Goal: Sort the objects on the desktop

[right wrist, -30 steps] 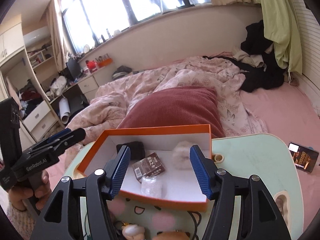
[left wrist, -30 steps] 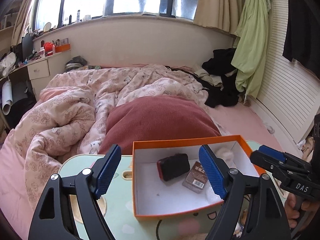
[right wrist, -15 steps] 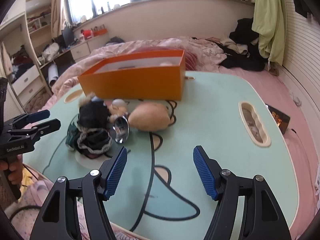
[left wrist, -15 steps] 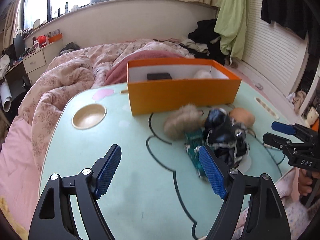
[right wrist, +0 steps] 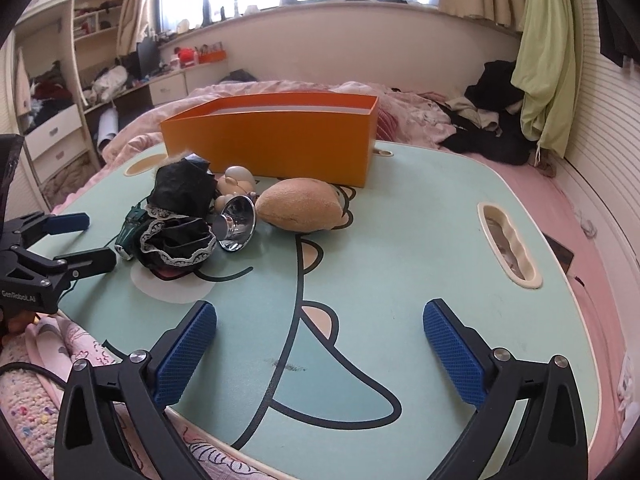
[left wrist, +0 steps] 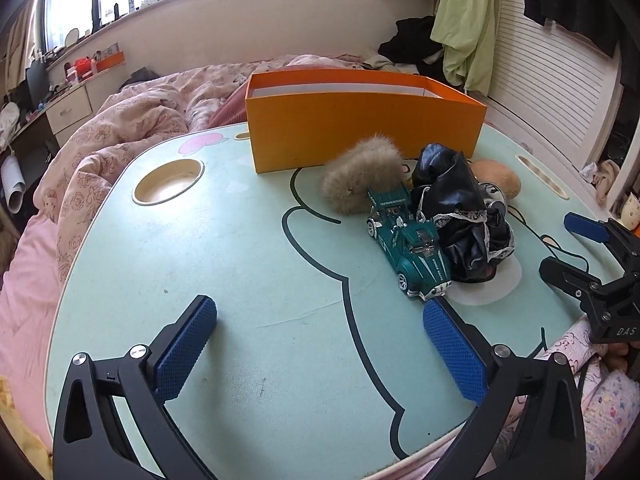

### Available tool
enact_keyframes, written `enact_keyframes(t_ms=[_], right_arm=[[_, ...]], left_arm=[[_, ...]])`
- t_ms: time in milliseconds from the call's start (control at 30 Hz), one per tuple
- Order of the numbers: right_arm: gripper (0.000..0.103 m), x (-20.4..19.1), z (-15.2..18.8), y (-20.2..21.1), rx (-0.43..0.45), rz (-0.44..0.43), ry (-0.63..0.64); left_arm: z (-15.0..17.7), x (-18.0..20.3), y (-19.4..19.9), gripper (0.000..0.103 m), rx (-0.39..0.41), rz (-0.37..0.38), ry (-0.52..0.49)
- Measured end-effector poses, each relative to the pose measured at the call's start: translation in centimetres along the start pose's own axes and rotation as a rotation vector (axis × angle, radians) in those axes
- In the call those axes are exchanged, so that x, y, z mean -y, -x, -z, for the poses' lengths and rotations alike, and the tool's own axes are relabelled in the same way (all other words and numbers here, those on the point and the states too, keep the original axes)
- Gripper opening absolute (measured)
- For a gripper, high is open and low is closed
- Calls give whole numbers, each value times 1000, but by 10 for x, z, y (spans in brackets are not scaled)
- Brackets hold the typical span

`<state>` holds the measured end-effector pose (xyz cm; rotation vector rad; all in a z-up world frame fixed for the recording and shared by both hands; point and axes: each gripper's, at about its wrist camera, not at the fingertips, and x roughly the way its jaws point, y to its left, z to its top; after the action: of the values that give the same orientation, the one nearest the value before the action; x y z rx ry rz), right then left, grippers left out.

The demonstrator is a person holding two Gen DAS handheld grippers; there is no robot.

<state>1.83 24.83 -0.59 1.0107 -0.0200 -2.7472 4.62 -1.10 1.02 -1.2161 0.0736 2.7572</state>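
in the left wrist view, a round recess [left wrist: 168,181] is seen at the upper left of the mint-green lap table [left wrist: 240,280]. the left gripper [left wrist: 320,350] is found at the bottom of the frame, its jaws opening wide with nothing between them but bare tabletop. an orange box [left wrist: 360,124] is set at the upper centre, at the far edge of the table. in front of it, right of centre, a fluffy beige puff [left wrist: 360,180], a green toy car [left wrist: 408,240] and a black lace-trimmed cloth [left wrist: 460,216] are clustered, touching one another; the car's nose is just beyond the right pad. the right gripper [left wrist: 560,256] is seen at the right edge. in the right wrist view, the same black cloth [right wrist: 180,208] lies at centre left, a shiny metal funnel [right wrist: 236,226] against it, a tan plush [right wrist: 300,206] just to the right. the right gripper [right wrist: 320,350], at the bottom, is likewise opening, and nothing is gripped.
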Motion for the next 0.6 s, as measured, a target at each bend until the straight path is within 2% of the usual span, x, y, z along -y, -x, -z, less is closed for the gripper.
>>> enact_keyframes(t_ms=[600], right_arm=[[103,-1,4,1,28,-5,8]], left_arm=[[0,-1,-1,103,2,1,-3]])
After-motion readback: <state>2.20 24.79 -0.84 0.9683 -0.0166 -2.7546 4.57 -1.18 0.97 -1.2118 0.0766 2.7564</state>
